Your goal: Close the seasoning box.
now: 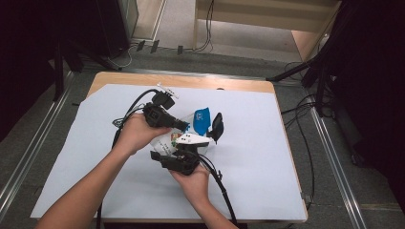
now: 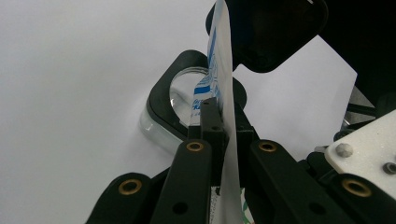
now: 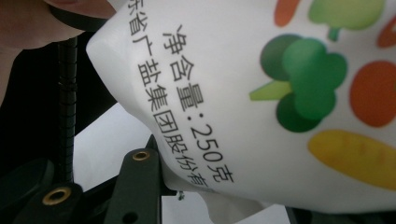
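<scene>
While seen from the high view, held above the middle of the white sheet [image 1: 248, 157] on the table [image 1: 181, 80]: a white printed bag [image 1: 184, 138] with a blue end, caught between both grippers. Left gripper [image 1: 180, 125] clamped on the bag's upper part, left hand [image 1: 136, 133] just left of the bag. Right gripper [image 1: 165, 155] at the bag's lower edge, right hand [image 1: 196, 183] directly below the bag.

Along the left gripper view, jaws pressed together on the thin edge of the bag [image 2: 224, 93], pinched flat and standing upright between them. Beyond the bag, a black-rimmed clear round piece [image 2: 180, 93] and the other gripper's black body [image 2: 275, 32] above it.

Along the right gripper view, bag [image 3: 261, 93] close up, printed with black characters and coloured vegetables; one black jaw against the bag's lower left edge, the other hidden, so grip of the right gripper [image 3: 196, 186] cannot be told for sure. Left of the bag, a ribbed black cable [image 3: 67, 107].
</scene>
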`<state>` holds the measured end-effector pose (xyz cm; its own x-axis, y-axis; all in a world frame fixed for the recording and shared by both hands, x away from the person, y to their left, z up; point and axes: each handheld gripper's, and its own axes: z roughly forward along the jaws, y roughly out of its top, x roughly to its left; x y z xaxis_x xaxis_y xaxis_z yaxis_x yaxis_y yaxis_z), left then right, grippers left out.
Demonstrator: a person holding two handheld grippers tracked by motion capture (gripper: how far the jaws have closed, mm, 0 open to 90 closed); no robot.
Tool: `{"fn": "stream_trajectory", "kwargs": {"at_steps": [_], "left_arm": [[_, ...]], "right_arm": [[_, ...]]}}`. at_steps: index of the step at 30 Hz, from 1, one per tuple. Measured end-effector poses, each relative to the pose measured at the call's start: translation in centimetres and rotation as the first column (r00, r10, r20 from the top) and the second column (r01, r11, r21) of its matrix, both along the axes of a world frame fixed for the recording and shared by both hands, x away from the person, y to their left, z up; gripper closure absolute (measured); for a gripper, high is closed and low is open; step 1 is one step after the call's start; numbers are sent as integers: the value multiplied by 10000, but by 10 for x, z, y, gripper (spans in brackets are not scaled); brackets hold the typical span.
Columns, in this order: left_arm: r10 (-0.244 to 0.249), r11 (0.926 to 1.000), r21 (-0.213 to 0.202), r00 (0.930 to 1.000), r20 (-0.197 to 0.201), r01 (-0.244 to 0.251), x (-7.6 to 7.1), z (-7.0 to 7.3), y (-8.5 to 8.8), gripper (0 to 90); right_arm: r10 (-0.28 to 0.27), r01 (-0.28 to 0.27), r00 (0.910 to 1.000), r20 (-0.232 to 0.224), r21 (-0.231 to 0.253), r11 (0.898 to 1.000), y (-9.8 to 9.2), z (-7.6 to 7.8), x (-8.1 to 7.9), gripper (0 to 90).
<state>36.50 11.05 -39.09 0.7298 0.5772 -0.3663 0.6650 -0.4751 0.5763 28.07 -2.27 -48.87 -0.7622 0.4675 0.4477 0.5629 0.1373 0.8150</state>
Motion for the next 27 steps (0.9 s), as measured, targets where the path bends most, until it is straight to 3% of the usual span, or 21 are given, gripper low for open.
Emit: {"fn": "stream_trajectory", "kwargs": {"at_steps": [14, 27], "left_arm": [[10, 10000, -88, 9999, 105, -9, 0, 1, 0, 897], [175, 9998, -134, 9998, -65, -176, 2, 2, -3, 899]], "right_arm": [[14, -14, 10000, 11, 388, 9992, -1, 0, 1, 638], [155, -156, 9999, 53, 208, 9997, -3, 2, 3, 624]]}}
